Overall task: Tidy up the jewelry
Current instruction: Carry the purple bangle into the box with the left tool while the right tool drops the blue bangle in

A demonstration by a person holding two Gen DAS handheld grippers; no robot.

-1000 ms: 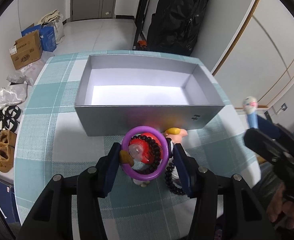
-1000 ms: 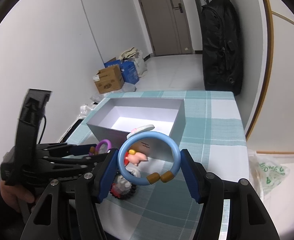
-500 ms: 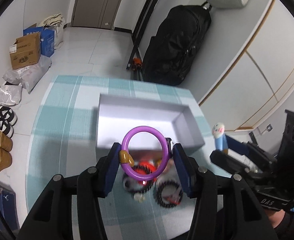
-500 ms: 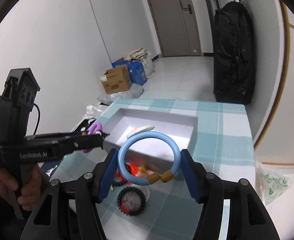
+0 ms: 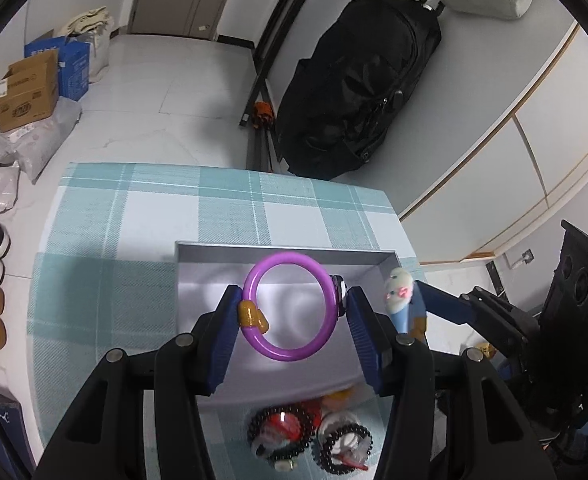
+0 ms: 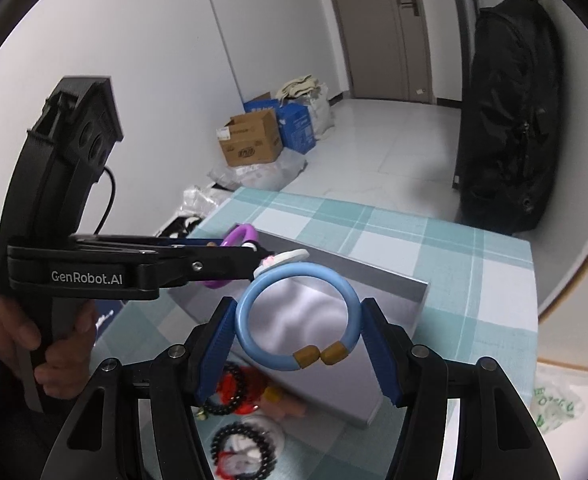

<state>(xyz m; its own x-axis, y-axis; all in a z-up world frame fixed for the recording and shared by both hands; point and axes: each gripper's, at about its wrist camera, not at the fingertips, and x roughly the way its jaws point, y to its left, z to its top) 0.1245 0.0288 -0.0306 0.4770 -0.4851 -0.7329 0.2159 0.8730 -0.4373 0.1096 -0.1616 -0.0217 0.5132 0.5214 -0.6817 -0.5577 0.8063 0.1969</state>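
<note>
A glossy purple plastic bangle (image 5: 289,306) is clamped in the left gripper (image 5: 291,312), a pale blue bangle (image 6: 298,316) in the right gripper (image 6: 300,320), both above the empty grey rectangular box (image 5: 277,250). Black beaded bracelets (image 5: 281,438) remain on the checked tablecloth (image 5: 133,208), unsorted.

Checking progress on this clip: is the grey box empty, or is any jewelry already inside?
Empty as far as it shows: the grey box has only bare floor visible. The purple bracelet and blue bracelet are held above it; beaded bracelets lie outside.
</note>
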